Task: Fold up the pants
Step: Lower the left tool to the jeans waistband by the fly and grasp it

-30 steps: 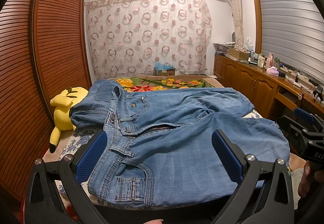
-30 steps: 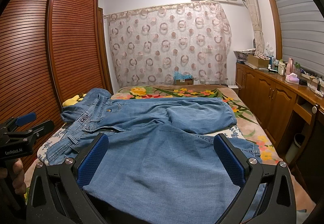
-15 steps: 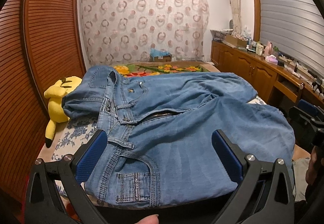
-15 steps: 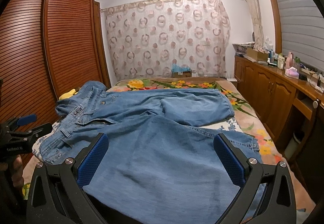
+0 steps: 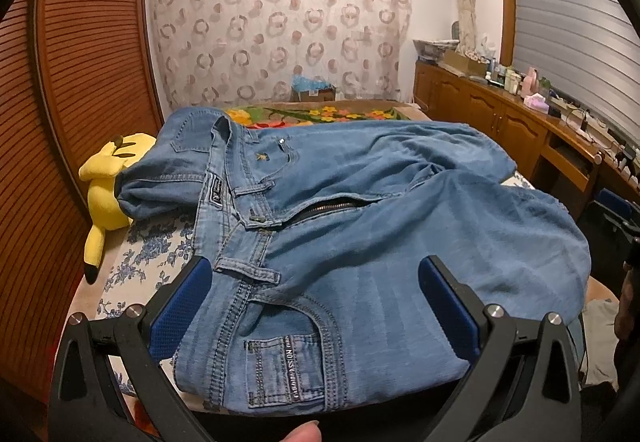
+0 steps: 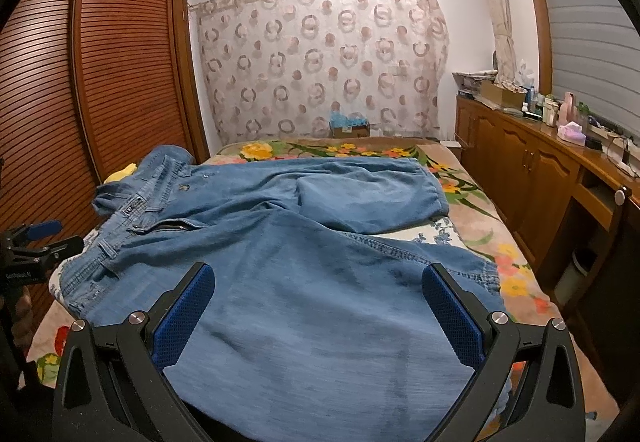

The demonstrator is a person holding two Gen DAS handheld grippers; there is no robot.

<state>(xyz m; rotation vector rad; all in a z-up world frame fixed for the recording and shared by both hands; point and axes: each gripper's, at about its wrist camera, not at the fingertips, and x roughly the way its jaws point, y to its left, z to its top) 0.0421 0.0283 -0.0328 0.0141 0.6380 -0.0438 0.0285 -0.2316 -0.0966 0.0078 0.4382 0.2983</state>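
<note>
Both grippers, left (image 5: pixel 312 306) and right (image 6: pixel 318 312), gape wide and empty, now lower over the unfolded blue denim pants (image 5: pixel 360 242); grasp pending.

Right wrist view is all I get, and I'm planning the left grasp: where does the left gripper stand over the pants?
Observer: The left gripper is open, its blue pads framing the near hip pocket of the blue denim pants, gripping nothing.
Operator: Is the fly closed?
Observer: No, the dark metal zipper gapes open below the waistband.
Operator: And that yellow sliver by the far hip?
Observer: A yellow plush toy, lying at the edge of the floral bed beside the slatted wooden wardrobe.
</note>
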